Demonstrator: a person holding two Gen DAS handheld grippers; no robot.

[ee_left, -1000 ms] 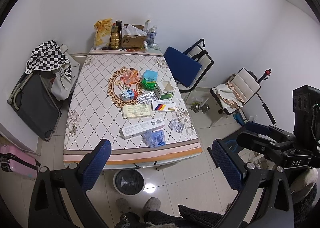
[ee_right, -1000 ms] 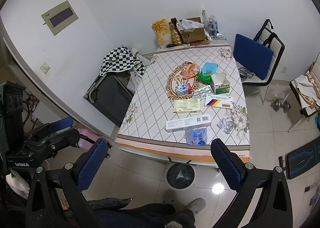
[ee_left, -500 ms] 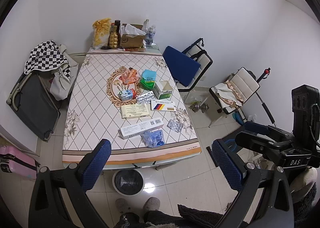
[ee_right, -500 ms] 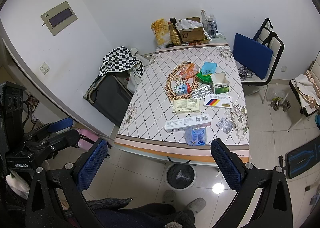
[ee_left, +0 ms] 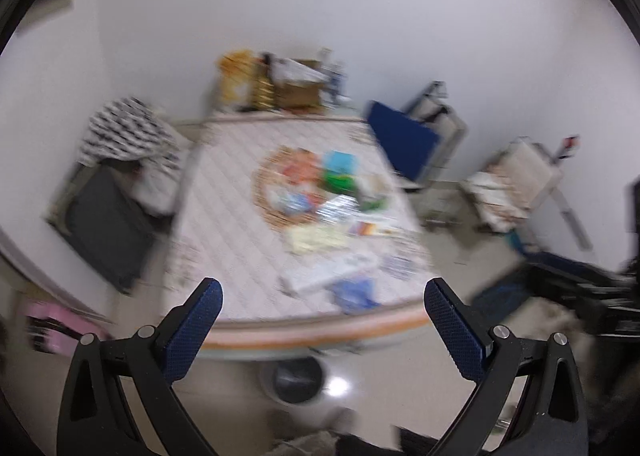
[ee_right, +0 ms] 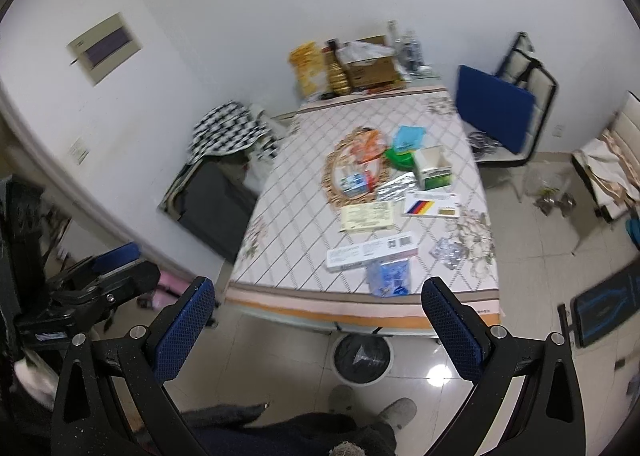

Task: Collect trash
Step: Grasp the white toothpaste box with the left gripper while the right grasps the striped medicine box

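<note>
A table (ee_right: 288, 224) with a diamond-pattern cloth carries scattered trash: a long white box (ee_right: 372, 254), a blue plastic bag (ee_right: 390, 276), a foil blister pack (ee_right: 396, 186), a green-white carton (ee_right: 434, 168), a striped white box (ee_right: 430, 206) and a yellowish box (ee_right: 366, 217). A round bin (ee_right: 362, 354) stands on the floor under the table's near edge. My right gripper (ee_right: 318, 298) is open and empty, well short of the table. My left gripper (ee_left: 324, 302) is open and empty; its view is blurred, with the table (ee_left: 236, 224) and bin (ee_left: 296, 378) ahead.
A cardboard box (ee_right: 372, 68), bottles and a snack bag stand at the table's far end. A dark suitcase (ee_right: 212, 208) with checkered cloth leans at the left. Chairs (ee_right: 508, 96) stand at the right. The left gripper also shows in the right wrist view (ee_right: 92, 280).
Both grippers have moved closer to the table, which looms larger. The left wrist view has become motion-blurred and swung. Both stay open and empty.
</note>
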